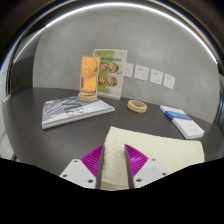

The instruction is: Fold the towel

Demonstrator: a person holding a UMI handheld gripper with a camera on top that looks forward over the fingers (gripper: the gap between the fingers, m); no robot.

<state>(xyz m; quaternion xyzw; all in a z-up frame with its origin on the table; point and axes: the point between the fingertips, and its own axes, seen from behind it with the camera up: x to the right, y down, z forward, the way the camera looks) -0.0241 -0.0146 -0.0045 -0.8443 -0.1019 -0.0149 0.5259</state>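
Note:
A pale cream towel (pixel 152 143) lies on the dark grey table (pixel 40 140), just ahead of my fingers. Its near edge runs back between the two magenta pads and fills the gap between them. My gripper (pixel 113 160) is shut on this bunched edge, low over the table. The rest of the towel spreads flat, ahead and to the right of the fingers.
A stack of printed papers (pixel 75 110) lies beyond the fingers to the left. A roll of tape (pixel 137 105) and a blue and white packet (pixel 183 122) lie further back to the right. A picture stand (pixel 103 72) and wall sockets (pixel 150 73) are at the back.

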